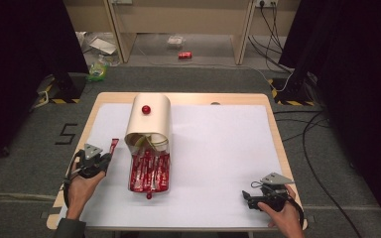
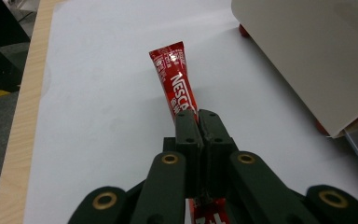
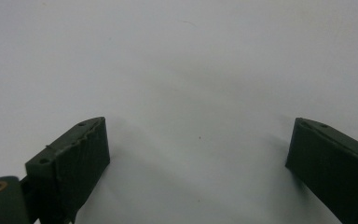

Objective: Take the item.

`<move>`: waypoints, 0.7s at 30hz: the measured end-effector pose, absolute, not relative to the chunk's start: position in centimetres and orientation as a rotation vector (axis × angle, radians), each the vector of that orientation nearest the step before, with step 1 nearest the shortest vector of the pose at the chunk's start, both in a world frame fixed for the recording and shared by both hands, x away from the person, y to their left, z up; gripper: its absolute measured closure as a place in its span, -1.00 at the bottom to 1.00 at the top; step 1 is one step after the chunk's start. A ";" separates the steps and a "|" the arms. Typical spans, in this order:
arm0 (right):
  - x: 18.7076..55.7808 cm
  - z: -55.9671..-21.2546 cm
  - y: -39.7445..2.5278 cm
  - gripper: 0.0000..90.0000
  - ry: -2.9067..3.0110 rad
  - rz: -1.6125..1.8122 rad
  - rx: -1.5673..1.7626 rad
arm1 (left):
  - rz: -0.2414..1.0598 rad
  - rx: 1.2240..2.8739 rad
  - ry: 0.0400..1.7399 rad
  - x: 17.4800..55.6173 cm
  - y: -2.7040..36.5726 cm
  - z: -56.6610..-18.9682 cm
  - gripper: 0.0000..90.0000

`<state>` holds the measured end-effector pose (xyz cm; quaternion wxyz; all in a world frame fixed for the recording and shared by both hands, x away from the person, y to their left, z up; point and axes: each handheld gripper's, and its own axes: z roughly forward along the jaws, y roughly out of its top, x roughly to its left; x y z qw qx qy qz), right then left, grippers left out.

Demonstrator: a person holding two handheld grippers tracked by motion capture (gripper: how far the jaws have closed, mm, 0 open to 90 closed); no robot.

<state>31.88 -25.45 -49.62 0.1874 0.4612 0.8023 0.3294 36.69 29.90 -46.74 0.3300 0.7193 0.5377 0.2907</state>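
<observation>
My left gripper (image 1: 106,157) (image 2: 197,115) is shut on a red coffee stick sachet (image 2: 175,79) (image 1: 113,146), which juts forward from the jaws over the white sheet. Just to its right stands a cream box (image 1: 150,121) (image 2: 307,51) with a curved lid raised and a red knob (image 1: 146,109). The box's clear front tray (image 1: 149,171) holds several red sachets lying side by side. My right gripper (image 1: 245,198) (image 3: 198,154) rests open at the near right of the table, jaws wide apart over bare white sheet.
A white sheet (image 1: 218,153) covers most of the wooden table (image 1: 188,98). Black curtains hang at both sides, cables (image 1: 307,134) trail on the floor at the right, and a red can (image 1: 185,55) lies on the floor beyond the table.
</observation>
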 end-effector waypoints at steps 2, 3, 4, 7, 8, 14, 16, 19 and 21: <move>31.9 -49.6 -25.5 -0.86 2.259 0.927 1.293 | 0.762 1.881 1.409 36.8 29.9 -46.8 0.93; 31.9 -49.6 -25.5 -0.87 2.259 0.927 1.292 | 0.762 1.882 1.414 36.9 30.0 -47.0 0.93; 31.9 -49.6 -25.5 -0.87 2.259 0.927 1.292 | 0.764 1.883 1.417 36.9 30.0 -47.1 0.93; 31.9 -49.6 -25.5 -0.87 2.259 0.927 1.293 | 0.765 1.884 1.421 37.1 30.1 -47.2 0.93; 31.9 -49.6 -25.5 -0.87 2.259 0.927 1.293 | 0.765 1.882 1.423 37.1 30.1 -47.3 0.93; 31.9 -49.6 -25.4 -0.87 2.258 0.927 1.297 | 0.770 1.910 1.422 37.4 29.9 -47.8 0.91; 31.9 -49.6 -25.5 -0.86 2.258 0.927 1.297 | 0.769 1.917 1.420 37.4 29.8 -47.8 0.90; 31.9 -49.6 -25.4 -0.87 2.258 0.927 1.298 | 0.767 1.920 1.421 37.4 29.7 -47.8 0.88; 31.9 -49.6 -25.4 -0.87 2.258 0.927 1.297 | 0.759 1.921 1.421 37.3 29.7 -47.8 0.86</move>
